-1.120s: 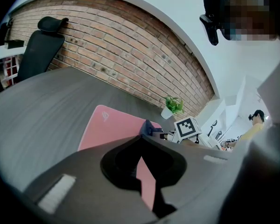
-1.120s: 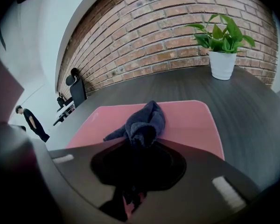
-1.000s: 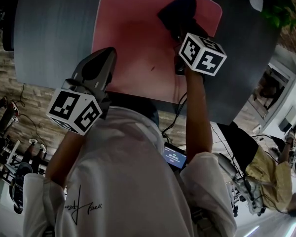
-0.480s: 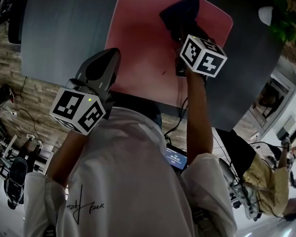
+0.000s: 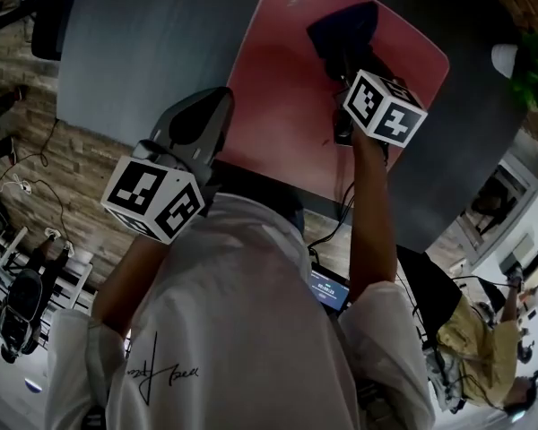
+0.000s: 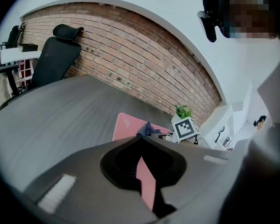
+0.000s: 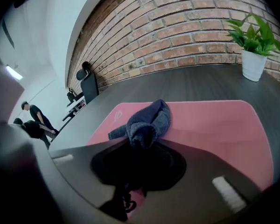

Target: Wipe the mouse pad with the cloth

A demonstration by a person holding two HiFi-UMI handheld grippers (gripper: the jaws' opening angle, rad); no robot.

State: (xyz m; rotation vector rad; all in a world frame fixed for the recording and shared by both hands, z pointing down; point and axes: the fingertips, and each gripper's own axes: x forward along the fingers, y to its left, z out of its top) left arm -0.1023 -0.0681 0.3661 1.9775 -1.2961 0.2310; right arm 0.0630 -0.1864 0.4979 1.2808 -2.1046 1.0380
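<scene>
cloth [image 7: 147,120] is the thing to watch here: a dark blue bundle, lying on the pink mouse pad [image 5: 278,106], on its far part, not far from the logo corner. the right gripper [image 5: 342,59] has its jaws closed on the near end of the bundle, so the cloth is pinched and the rest of it stretches away from the jaws, toward the far edge of the pad. the cloth looks to touch the pad surface, but how hard it presses we cannot tell.

the left gripper [image 6: 141,137] has the jaws pressed together w/ nothing between them. it hangs at the near left side of the pad, about over the edge where pad meets the grey table [image 5: 143,43], and well apart from the cloth.

the relation that matters, in our judgement: most of the bare pad lies on the person's side of the cloth and to its left, i.e. behind the jaws, not in front. so the next stroke probably pulls the cloth back toward the body, or sweeps it sideways to the left. the right hand is the nearer one and already has the cloth; the left can only steady the pad, if needed.
</scene>
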